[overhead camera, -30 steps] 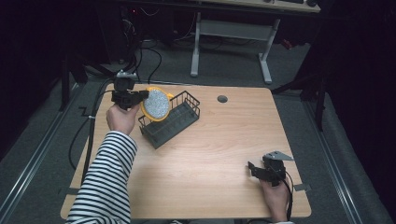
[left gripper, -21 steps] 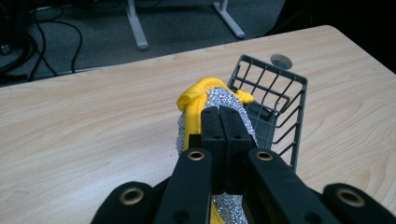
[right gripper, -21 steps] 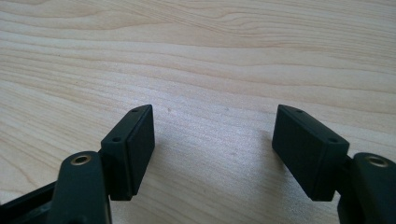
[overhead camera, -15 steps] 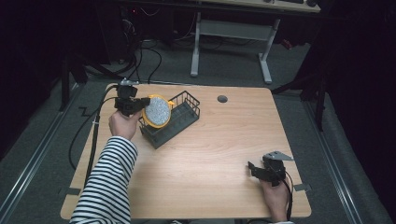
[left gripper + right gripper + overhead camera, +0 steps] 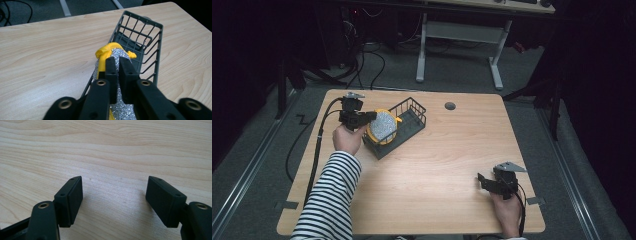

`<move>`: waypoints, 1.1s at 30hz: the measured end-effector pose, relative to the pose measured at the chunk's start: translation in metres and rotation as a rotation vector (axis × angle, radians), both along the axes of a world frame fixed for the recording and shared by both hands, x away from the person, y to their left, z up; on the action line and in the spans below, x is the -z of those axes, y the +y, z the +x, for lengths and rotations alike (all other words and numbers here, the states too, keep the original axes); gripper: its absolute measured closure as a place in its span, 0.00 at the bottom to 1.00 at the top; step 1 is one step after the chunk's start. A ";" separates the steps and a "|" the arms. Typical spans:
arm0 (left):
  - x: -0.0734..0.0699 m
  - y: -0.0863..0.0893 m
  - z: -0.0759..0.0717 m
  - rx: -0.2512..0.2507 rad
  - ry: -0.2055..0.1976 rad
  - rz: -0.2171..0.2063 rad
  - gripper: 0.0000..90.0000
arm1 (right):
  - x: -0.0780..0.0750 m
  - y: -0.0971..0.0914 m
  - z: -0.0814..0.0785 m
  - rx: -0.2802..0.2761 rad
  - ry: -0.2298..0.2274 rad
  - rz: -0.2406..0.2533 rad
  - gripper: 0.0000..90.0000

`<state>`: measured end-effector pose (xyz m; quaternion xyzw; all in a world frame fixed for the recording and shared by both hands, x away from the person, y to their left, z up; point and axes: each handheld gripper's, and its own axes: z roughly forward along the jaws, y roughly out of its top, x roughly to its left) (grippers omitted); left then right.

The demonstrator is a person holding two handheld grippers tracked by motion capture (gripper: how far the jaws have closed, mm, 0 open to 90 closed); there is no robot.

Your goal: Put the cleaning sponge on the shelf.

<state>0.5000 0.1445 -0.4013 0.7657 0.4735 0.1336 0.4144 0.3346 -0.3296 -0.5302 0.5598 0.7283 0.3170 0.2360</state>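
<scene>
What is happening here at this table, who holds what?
A person works at a wooden table with a hand-held gripper in each hand. The left gripper is shut on a round scouring pad, silver mesh with yellow edging, held at the near end of a dark wire basket. The right gripper is open, holds nothing, and sits low over bare wood at the table's near right corner.

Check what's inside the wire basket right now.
The far part of the black wire basket shows a bare floor. At its near end the left gripper holds a yellow and silver scouring pad upright over the rim. The floor beneath the pad is hidden.
</scene>
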 end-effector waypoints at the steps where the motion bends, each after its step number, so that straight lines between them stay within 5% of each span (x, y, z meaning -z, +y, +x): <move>1: -0.001 0.000 0.000 -0.003 0.000 -0.009 0.83 | 0.000 0.000 0.000 0.000 0.000 0.002 0.33; 10: -0.012 0.010 -0.009 -0.036 -0.014 0.008 0.53 | 0.000 0.000 0.000 0.000 -0.001 0.005 0.33; 16: -0.018 0.019 -0.020 -0.040 -0.036 0.002 0.50 | 0.000 0.000 0.000 0.000 -0.001 0.004 0.33; 21: -0.018 0.027 -0.032 -0.052 -0.032 0.037 0.47 | 0.000 0.000 0.000 -0.001 0.000 0.002 0.33; 33: -0.018 0.046 -0.054 -0.080 -0.053 -0.004 0.47 | 0.000 0.000 0.000 -0.001 0.000 0.000 0.33</move>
